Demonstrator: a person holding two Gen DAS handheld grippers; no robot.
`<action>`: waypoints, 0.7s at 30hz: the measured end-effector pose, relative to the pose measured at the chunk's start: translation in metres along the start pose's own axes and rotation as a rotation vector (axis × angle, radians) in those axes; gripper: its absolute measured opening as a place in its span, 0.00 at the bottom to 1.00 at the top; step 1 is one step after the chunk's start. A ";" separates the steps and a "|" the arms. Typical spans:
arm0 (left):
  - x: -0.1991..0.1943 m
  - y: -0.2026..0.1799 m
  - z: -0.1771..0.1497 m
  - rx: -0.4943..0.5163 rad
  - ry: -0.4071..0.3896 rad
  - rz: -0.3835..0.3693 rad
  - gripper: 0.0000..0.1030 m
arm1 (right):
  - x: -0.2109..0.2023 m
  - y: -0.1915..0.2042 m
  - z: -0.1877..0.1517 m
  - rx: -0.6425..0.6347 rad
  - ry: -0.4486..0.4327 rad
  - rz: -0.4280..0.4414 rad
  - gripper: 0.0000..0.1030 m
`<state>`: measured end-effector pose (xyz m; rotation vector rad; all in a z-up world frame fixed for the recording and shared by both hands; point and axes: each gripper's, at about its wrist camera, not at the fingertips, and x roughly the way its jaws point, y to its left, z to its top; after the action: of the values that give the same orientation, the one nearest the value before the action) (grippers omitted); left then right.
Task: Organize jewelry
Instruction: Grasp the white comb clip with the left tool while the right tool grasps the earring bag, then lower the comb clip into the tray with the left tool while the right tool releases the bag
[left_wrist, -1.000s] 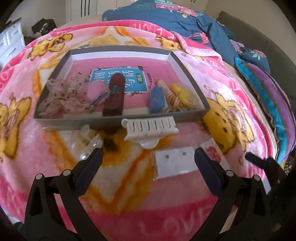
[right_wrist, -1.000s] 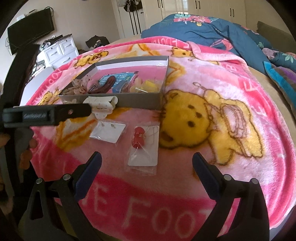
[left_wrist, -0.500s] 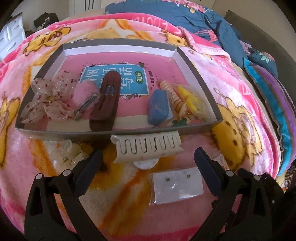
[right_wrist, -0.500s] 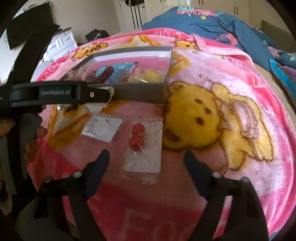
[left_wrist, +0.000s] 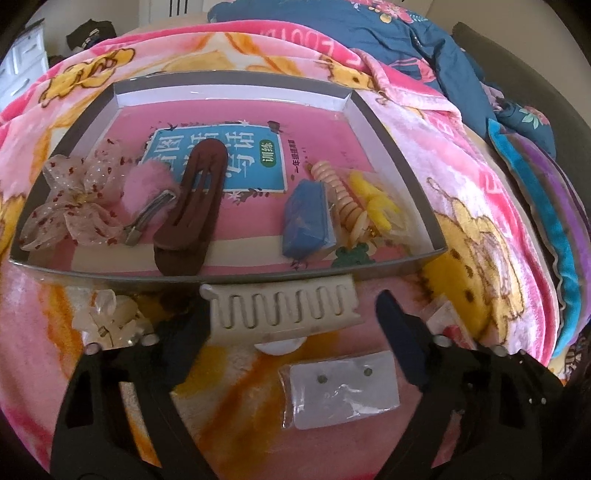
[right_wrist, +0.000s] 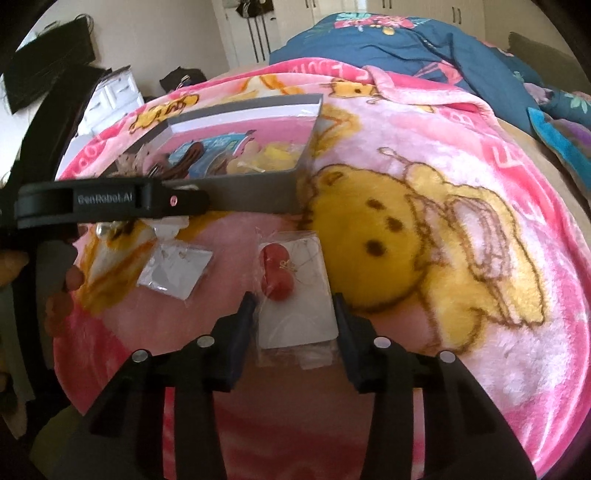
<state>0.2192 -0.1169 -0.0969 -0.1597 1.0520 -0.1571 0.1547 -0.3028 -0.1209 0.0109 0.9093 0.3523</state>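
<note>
Closing in on two pieces beside the tray

Our right gripper (right_wrist: 293, 310) fingers are closing around the bagged red earring card (right_wrist: 295, 291) on the bed; we keep them low. Our left gripper (left_wrist: 291, 317) fingers, still spread, narrow around the cream hair claw (left_wrist: 282, 308) against the tray (left_wrist: 402, 264).

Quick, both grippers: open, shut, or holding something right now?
Left gripper: open and closing around the cream claw hair clip, not gripping it yet.
Right gripper: closing on the bagged red earring card; pads not clearly pressing yet.
</note>
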 end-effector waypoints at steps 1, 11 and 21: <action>0.001 0.000 0.000 0.002 0.005 -0.006 0.67 | -0.002 -0.002 0.000 0.010 -0.004 -0.001 0.39; -0.016 -0.010 -0.003 0.044 -0.026 -0.032 0.64 | -0.030 -0.020 0.002 0.051 -0.050 -0.034 0.39; -0.050 -0.007 -0.009 0.053 -0.076 -0.054 0.64 | -0.052 -0.010 0.008 0.035 -0.090 -0.026 0.39</action>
<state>0.1869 -0.1139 -0.0567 -0.1445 0.9676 -0.2258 0.1347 -0.3265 -0.0773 0.0468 0.8254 0.3090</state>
